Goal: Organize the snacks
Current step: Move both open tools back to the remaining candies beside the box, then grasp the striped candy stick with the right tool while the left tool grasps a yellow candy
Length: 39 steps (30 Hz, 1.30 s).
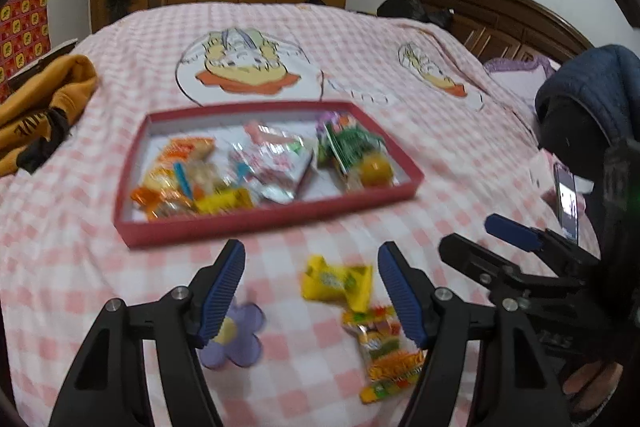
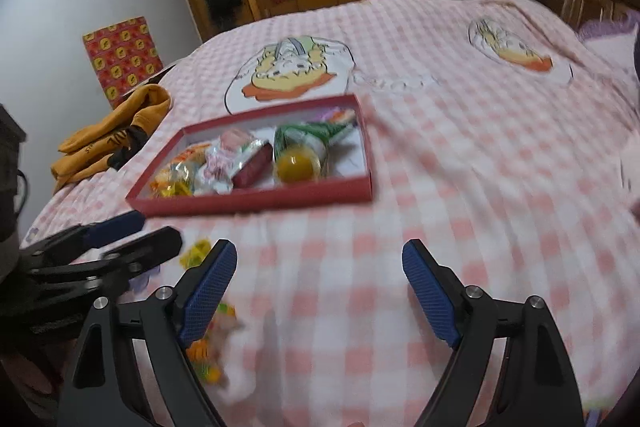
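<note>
The red tray (image 1: pixel 264 223) (shallow, rectangular, white inside) lies on the pink checked bed (image 1: pixel 460 155) at 12 o'clock from both grippers, long axis running 9 to 3 o'clock, filled with blurred snack packets. The left gripper (image 1: pixel 312 291) is spread and empty above a yellow packet (image 1: pixel 336 281), with an orange-and-yellow packet (image 1: pixel 384 351) at its 5 o'clock, long axis 12 to 6, and a purple flower-shaped item (image 1: pixel 236 339) at 7 o'clock. The right gripper (image 2: pixel 320 291) is likewise spread and empty over bare bedding, with open room toward 3 o'clock and an orange garment (image 2: pixel 108 135) at 10 o'clock.
</note>
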Available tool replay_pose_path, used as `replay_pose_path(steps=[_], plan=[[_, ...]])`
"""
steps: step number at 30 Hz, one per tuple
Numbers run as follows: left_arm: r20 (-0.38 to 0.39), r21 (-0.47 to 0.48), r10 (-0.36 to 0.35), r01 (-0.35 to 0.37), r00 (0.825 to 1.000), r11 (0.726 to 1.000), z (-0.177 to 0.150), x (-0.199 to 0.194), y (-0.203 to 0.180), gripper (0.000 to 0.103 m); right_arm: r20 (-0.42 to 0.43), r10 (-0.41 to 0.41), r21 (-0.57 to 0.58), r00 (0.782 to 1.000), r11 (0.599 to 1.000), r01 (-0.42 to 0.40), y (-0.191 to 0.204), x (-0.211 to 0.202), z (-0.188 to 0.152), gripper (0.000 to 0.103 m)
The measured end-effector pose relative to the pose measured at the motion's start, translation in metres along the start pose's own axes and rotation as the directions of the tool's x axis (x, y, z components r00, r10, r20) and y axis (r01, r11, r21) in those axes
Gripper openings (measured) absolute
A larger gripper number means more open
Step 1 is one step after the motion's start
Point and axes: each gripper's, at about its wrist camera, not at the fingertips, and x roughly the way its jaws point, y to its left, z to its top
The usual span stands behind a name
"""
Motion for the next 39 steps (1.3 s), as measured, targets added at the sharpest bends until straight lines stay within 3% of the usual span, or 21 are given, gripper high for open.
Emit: replay_pose_path(steps=[2,4,5,6,9,20,22,27,30,31,32,39], plan=[[-0.032,-0.013,-0.009,0.008,0.999,1.000,-0.005,0.008,-0.002,0.071,-0.003,-0.007,0.025,1.000,1.000,0.007,-0.005,-0.005,-0.007,0.087],[-0.043,-0.022,-0.031,0.030,0.999,0.999,-0.008,0.014,-0.003,0.054,-0.015,0.003,0.045,1.000,0.999,-0.002,-0.010,-0.007,-0.011,0.087],[-0.047,-0.018,-0.039,0.038,0.998,0.999,-0.010,0.016,-0.004,0.027,-0.021,0.013,0.055,1.000,0.998,-0.012,-0.012,-0.008,-0.012,0.087],[-0.054,-0.011,-0.033,0.033,0.998,0.999,-0.012,0.018,-0.005,0.011,-0.024,0.021,0.063,0.999,0.998,-0.020,-0.014,-0.008,-0.014,0.087],[-0.036,-0.004,-0.033,0.033,0.999,0.999,-0.013,0.014,-0.007,0.000,-0.030,0.031,0.069,0.999,0.997,-0.029,-0.015,-0.008,-0.017,0.087],[0.027,-0.049,0.023,-0.021,0.999,0.999,-0.013,-0.036,0.020,0.000,-0.056,0.119,0.059,0.991,0.992,-0.115,0.009,-0.013,-0.028,0.087],[0.027,-0.065,0.039,-0.037,0.999,0.997,-0.016,-0.041,0.027,0.000,-0.072,0.136,0.031,0.988,0.990,-0.135,0.023,-0.011,-0.033,0.087],[0.006,-0.102,0.072,-0.071,0.997,0.992,-0.025,-0.047,0.048,0.000,-0.122,0.089,-0.114,0.989,0.988,-0.102,0.060,0.005,-0.051,0.084],[0.007,-0.110,0.081,-0.080,0.997,0.991,-0.027,-0.050,0.053,0.000,-0.099,0.075,-0.170,0.992,0.981,-0.091,0.067,0.004,-0.055,0.057],[0.008,-0.112,0.083,-0.081,0.997,0.990,-0.028,-0.050,0.054,0.000,-0.099,0.071,-0.175,0.993,0.981,-0.087,0.067,0.004,-0.056,0.028],[0.008,-0.114,0.083,-0.081,0.997,0.990,-0.028,-0.051,0.054,0.000,-0.100,0.060,-0.171,0.993,0.982,-0.077,0.066,0.004,-0.055,0.018],[0.026,-0.107,0.078,-0.075,0.997,0.991,-0.023,-0.052,0.053,0.000,-0.043,0.104,-0.117,0.994,0.987,-0.108,0.051,-0.009,-0.044,0.013]])
